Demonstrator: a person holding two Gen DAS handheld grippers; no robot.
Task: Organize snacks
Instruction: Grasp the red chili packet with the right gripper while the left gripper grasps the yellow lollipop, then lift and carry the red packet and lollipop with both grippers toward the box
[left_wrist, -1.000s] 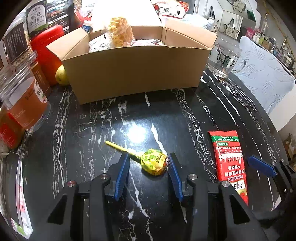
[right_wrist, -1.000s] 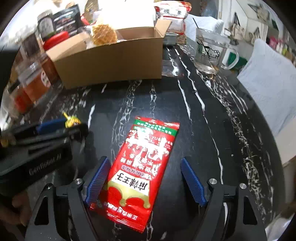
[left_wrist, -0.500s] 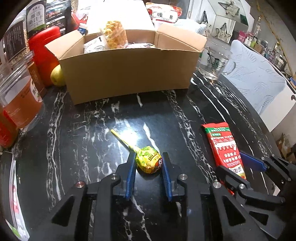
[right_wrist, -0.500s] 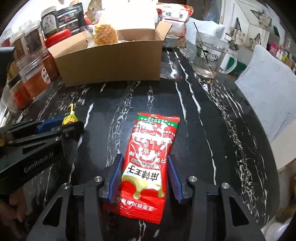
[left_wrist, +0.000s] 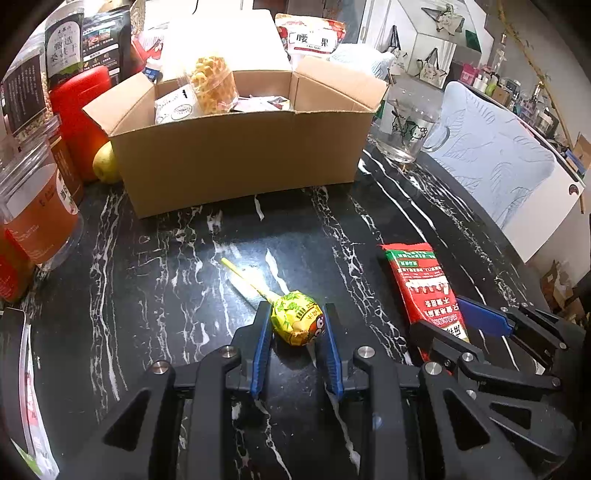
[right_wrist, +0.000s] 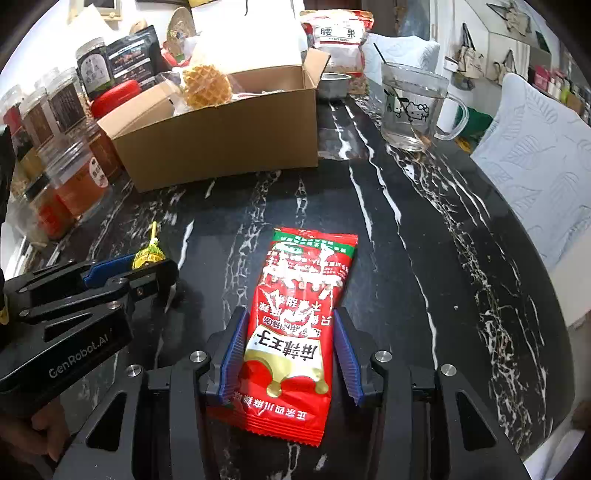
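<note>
Now both grippers are sitting closed on their snacks where a second ago each was standing wide around its target. The left gripper (left_wrist: 296, 325) is pinching the wrapped head of the lollipop (left_wrist: 297, 323) between its blue pads, the yellow stick trailing away across the black marble table (left_wrist: 166, 258) toward the cardboard box (left_wrist: 236, 158). The right gripper (right_wrist: 288, 354) is squeezing the lower half of the red snack packet (right_wrist: 295, 317), whose sides are bowing slightly where the pads are pressing in; the packet is lying flat on the table, not yet lifted. That means the reaching and closing is over for both hands, and each snack is probably ready to be raised and carried to the open box, where other snacks are already resting.
</note>
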